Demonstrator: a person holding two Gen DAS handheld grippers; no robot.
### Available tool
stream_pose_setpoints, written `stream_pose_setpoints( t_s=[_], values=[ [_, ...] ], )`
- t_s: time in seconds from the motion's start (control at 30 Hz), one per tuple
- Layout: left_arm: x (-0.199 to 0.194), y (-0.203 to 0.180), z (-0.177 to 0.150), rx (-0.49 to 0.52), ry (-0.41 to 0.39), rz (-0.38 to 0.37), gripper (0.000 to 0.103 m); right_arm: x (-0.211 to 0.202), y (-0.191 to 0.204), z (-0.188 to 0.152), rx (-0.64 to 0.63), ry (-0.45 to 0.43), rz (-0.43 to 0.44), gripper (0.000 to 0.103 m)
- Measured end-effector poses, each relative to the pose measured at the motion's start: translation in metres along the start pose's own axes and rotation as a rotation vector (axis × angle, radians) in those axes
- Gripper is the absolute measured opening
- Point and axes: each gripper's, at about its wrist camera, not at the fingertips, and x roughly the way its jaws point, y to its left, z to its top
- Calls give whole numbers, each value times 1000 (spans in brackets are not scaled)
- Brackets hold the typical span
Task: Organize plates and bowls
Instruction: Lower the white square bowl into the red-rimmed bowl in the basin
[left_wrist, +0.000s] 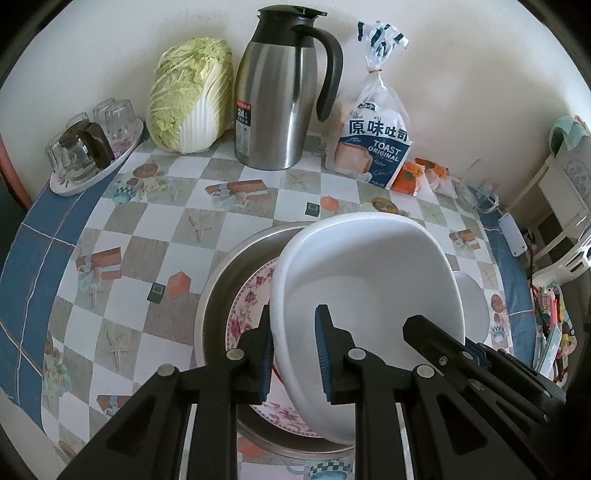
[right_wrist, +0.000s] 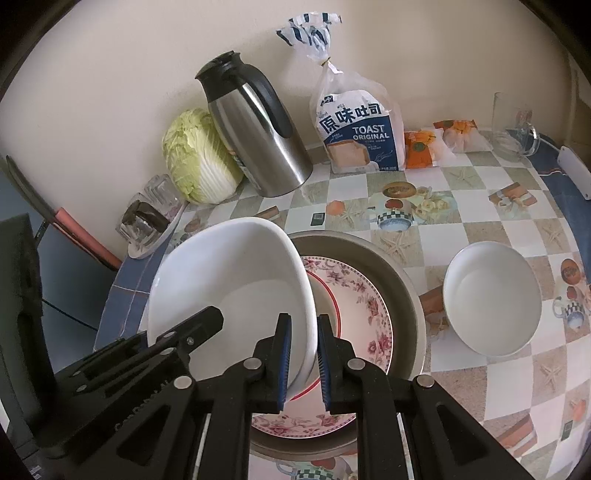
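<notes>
Large white ceramic bowl (left_wrist: 365, 280): tilted above the floral-rimmed plate (right_wrist: 369, 306) in the round metal basin (right_wrist: 402, 291) — gripped on both rims.
Left gripper (left_wrist: 293, 354): clamped on its left rim.
Right gripper (right_wrist: 303, 360): pinching its right rim.
Smaller white bowl (right_wrist: 493, 299): on the checkered tablecloth (left_wrist: 122, 240), beside the basin.

You can read two things here. The toast bag (left_wrist: 373, 147) at about one o'clock from the steel thermal carafe (left_wrist: 280, 96) carries large white Chinese characters "原味吐司" on its blue panel, with "TOAST ORIGINAL" in white capitals just below; both lines read clearly in the right wrist view too (right_wrist: 354, 129). The carafe bears a sticker (left_wrist: 243, 114) low on its side, at about seven o'clock, where you can make out "24"; the small print around it is too fine to read.
</notes>
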Motion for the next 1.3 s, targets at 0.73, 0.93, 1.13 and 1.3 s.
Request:
stream_pose_setpoints(
  t_s=[0.73,0.93,1.13,1.3],
  values=[
    [12,5,0,-4,37,12,20,10,3,2,-2,30,-10,17],
    [15,4,-1,2,43,17,20,11,2,2,2,37,-15,17],
    [15,3,-1,6,43,21,21,13,1,2,5,41,-14,17],
    [16,1,-2,17,42,32,21,12,2,2,0,39,-15,17]
  ],
)
